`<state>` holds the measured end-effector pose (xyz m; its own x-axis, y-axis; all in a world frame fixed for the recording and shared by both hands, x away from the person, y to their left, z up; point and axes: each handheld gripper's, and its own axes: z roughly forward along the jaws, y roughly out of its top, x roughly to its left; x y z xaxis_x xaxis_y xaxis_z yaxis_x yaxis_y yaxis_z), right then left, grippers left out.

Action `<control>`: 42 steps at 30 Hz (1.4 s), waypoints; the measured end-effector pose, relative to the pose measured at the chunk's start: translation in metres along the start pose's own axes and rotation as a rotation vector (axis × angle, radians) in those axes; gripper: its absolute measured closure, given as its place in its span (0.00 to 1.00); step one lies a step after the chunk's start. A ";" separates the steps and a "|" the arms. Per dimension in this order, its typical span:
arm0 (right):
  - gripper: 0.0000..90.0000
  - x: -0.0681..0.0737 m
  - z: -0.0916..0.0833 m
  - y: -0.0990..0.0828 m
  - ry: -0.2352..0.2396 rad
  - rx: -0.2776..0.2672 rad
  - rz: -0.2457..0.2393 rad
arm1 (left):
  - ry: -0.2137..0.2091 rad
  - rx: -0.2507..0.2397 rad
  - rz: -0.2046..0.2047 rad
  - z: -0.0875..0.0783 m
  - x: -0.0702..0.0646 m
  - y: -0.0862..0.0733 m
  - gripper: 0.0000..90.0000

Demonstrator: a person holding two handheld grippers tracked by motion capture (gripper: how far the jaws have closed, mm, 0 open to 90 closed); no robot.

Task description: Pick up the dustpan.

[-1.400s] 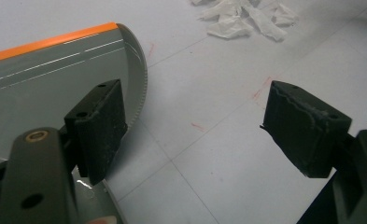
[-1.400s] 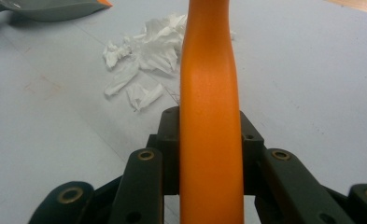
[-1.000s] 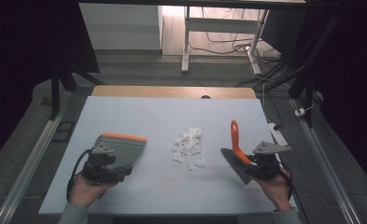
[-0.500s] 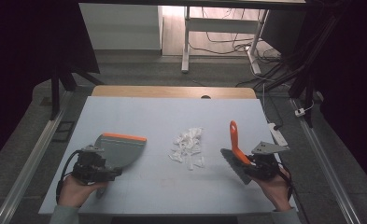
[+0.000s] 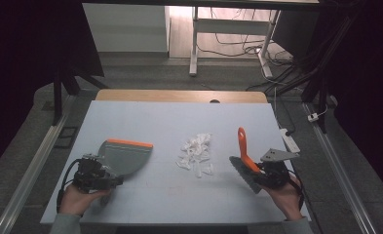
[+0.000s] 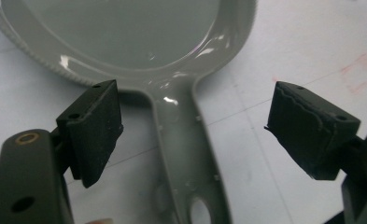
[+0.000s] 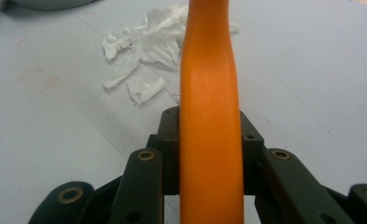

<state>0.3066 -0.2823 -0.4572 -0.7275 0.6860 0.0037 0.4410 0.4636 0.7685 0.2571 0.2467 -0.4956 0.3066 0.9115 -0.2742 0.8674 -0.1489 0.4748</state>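
With the right gripper pinching the orange brush handle, the left gripper's spread fingers, which have just been opening, should close squarely on the grey dustpan handle lying on the surface before sweeping the paper scraps.

From above I see my left gripper at the lower left of the frame, at the handle end of the grey dustpan, which lies flat on the pale blue table with its orange lip pointing towards the middle. Its jaws have just been opening. At the lower right my right gripper holds the orange-handled brush tilted. The white paper scraps lie between them, near the centre.
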 end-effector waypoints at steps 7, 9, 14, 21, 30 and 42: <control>0.78 0.000 0.001 -0.001 -0.006 0.000 0.003 | 0.011 0.034 -0.016 0.011 0.006 -0.002 0.20; 0.78 0.001 0.001 -0.001 -0.006 0.002 0.004 | 0.014 0.038 -0.023 0.015 0.006 -0.002 0.20; 0.78 0.002 0.003 0.000 -0.006 0.009 -0.003 | 0.021 0.036 -0.025 0.021 0.006 -0.003 0.21; 0.78 0.002 0.004 -0.001 -0.010 0.015 -0.003 | 0.019 0.024 -0.046 0.026 0.010 -0.004 0.27; 0.78 0.003 0.005 -0.001 -0.010 0.023 -0.005 | 0.015 0.016 -0.053 0.029 0.009 -0.004 0.42; 0.78 0.003 0.004 -0.001 -0.022 0.018 -0.009 | -0.005 -0.014 -0.080 0.028 0.013 -0.005 0.67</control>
<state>0.3063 -0.2784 -0.4608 -0.7199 0.6939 -0.0179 0.4439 0.4801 0.7566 0.2678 0.2487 -0.5254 0.2379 0.9185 -0.3157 0.8838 -0.0699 0.4627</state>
